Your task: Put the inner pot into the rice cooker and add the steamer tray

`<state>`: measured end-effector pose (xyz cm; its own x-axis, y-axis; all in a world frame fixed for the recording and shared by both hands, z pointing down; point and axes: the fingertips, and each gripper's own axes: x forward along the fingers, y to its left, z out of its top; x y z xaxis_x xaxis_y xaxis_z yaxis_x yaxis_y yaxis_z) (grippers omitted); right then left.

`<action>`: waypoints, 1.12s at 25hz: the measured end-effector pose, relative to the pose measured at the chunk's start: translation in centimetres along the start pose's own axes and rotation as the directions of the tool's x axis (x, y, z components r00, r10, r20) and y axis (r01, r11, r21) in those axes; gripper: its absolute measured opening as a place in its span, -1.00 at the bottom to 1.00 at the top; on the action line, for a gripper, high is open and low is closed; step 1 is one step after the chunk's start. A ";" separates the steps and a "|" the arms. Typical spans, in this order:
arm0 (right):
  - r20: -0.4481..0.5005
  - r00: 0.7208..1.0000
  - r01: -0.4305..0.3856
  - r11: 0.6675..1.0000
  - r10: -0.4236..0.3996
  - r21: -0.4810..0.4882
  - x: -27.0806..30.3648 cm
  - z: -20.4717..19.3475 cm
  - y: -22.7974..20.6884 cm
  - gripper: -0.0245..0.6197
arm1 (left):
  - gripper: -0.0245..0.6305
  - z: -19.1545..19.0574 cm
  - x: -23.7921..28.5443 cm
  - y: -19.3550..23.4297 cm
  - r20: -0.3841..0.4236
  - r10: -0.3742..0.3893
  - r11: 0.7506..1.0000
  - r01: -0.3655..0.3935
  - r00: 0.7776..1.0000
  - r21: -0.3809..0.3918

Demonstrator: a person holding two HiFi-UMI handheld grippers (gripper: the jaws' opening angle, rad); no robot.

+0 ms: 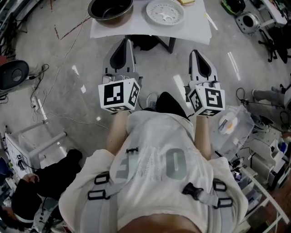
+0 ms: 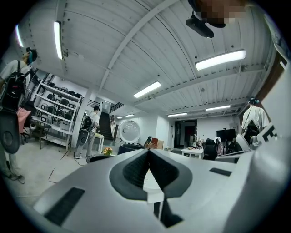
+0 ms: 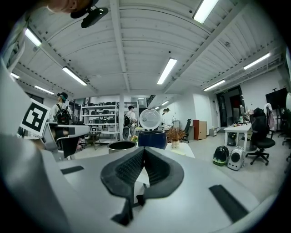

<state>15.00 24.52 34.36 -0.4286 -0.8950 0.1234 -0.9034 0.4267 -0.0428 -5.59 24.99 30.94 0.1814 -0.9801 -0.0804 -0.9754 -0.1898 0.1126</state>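
In the head view the metal inner pot (image 1: 110, 10) and the white round steamer tray (image 1: 165, 11) lie side by side on a white-covered table (image 1: 195, 27) at the top. My left gripper (image 1: 127, 42) and right gripper (image 1: 194, 53) are held out level in front of the table edge, both shut and empty, well short of the pot and tray. In the right gripper view, beyond the shut gripper (image 3: 144, 150), I see the inner pot (image 3: 122, 146) and the dark blue rice cooker (image 3: 153, 139) with its round white lid (image 3: 150, 119) raised. The left gripper (image 2: 148, 150) shows jaws together.
A small plant (image 3: 175, 135) stands beside the cooker. On the floor are cables (image 1: 68, 50), a black rounded device (image 1: 12, 73) at left, a clear plastic bag (image 1: 234, 123) at right and a white rack (image 1: 41, 141). A seated person (image 1: 41, 182) is at lower left. Other people stand by shelves (image 3: 97, 120).
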 end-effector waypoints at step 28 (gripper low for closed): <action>0.017 0.993 -0.116 0.993 0.116 -0.028 19.9 3.8 -6.0 -0.90 | -0.86 0.9 17.6 5.1 0.030 0.091 0.995 -0.093 0.995 0.042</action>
<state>11.86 3.60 33.27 -0.5309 -0.8414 0.1003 -0.8469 0.5309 -0.0291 -7.52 6.85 29.19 0.0876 -0.9912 -0.0993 -0.9923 -0.0956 0.0783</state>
